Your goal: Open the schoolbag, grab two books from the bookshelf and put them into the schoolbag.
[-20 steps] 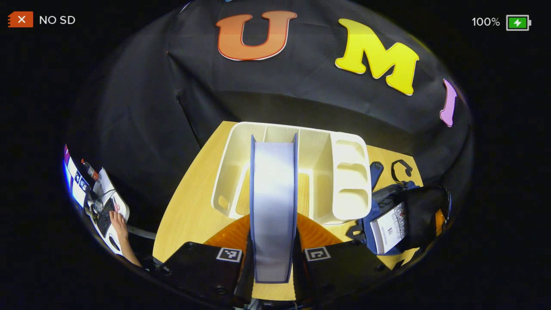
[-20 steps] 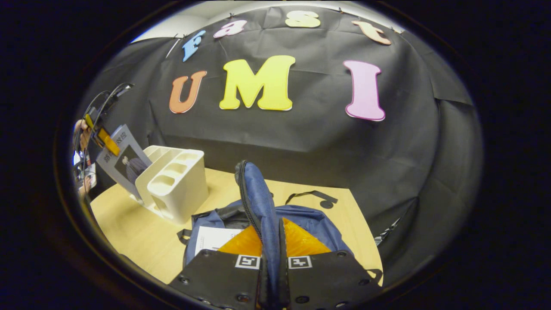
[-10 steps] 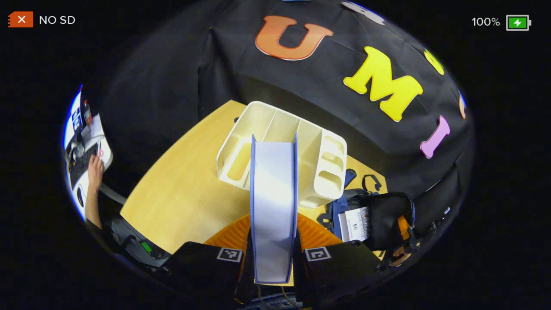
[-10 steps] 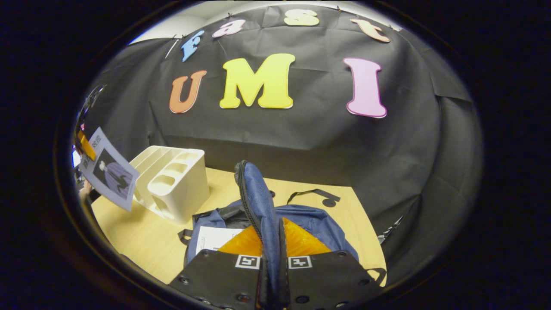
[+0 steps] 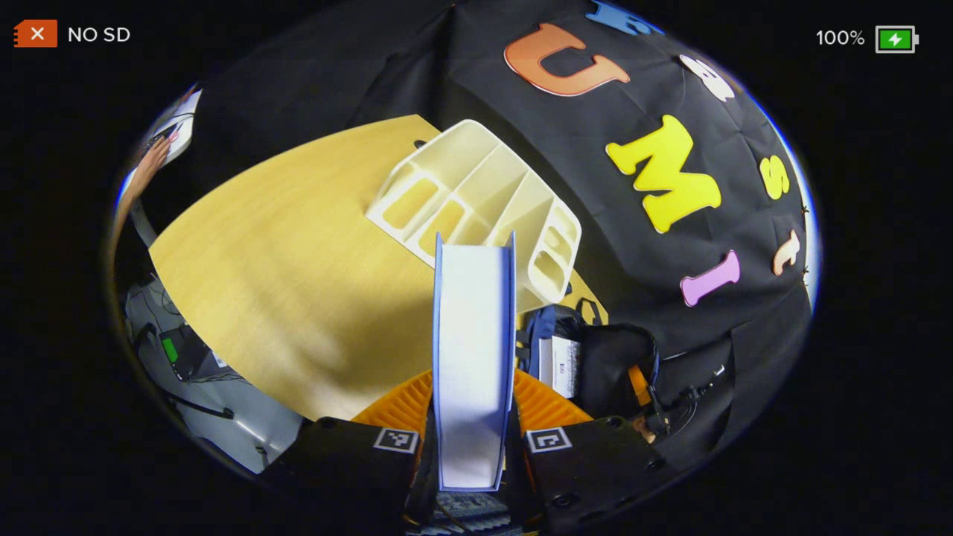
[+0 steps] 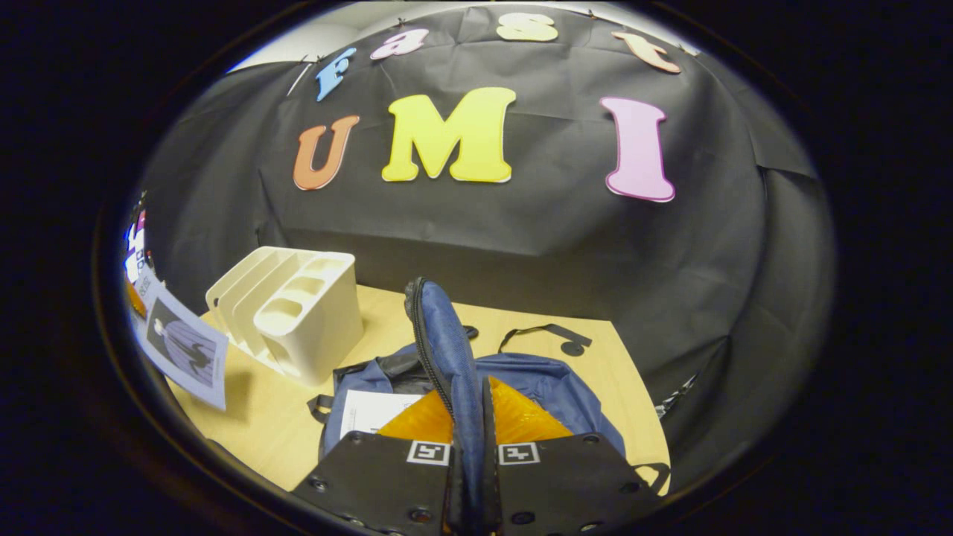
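Note:
My left gripper (image 5: 473, 447) is shut on a pale blue-edged book (image 5: 473, 350), held edge-on in the air over the wooden table (image 5: 283, 283). The same book (image 6: 182, 348), with a grey cover picture, hangs at the far left of the right gripper view. The white bookshelf (image 5: 476, 201) (image 6: 294, 313) stands on the table with bare slots. My right gripper (image 6: 469, 476) is shut on the blue flap (image 6: 447, 357) of the schoolbag (image 6: 543, 394), holding it up. A white book (image 6: 372, 411) lies inside the open bag (image 5: 595, 357).
A black strap (image 6: 547, 339) of the bag trails across the table toward the back. Black cloth walls close the table's far side. A person's arm (image 5: 141, 179) and equipment (image 5: 186, 357) lie beyond the table's left edge in the left gripper view.
My left gripper has lifted the book clear of the bookshelf and swung away and down to the left, tilting as it goes. My right gripper has kept the bag's flap held up.

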Action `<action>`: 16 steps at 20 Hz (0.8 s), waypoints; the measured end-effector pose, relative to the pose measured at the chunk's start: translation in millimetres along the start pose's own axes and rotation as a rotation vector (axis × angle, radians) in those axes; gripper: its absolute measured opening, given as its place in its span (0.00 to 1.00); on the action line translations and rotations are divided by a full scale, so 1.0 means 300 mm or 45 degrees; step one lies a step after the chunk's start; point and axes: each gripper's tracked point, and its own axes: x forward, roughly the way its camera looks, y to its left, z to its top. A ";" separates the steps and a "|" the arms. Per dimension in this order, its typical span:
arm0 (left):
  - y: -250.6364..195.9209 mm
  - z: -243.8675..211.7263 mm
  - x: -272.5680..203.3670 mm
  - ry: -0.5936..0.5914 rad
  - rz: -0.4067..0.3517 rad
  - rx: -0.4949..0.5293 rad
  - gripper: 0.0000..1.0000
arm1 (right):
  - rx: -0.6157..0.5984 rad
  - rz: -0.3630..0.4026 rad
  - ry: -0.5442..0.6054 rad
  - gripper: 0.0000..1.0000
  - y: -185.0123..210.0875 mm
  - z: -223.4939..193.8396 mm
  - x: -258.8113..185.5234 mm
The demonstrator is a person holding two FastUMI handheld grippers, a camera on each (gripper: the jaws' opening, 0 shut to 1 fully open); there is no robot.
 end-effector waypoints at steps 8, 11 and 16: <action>-0.263 -0.162 0.095 0.193 -0.351 0.065 0.39 | -0.003 -0.031 0.004 0.09 -0.014 0.013 -0.011; -0.345 -0.149 0.138 0.187 -0.457 0.056 0.39 | -0.017 -0.039 0.001 0.09 -0.016 0.024 -0.018; -0.429 -0.191 0.316 0.254 -0.501 -0.008 0.43 | 0.017 -0.038 -0.007 0.09 -0.012 0.055 -0.036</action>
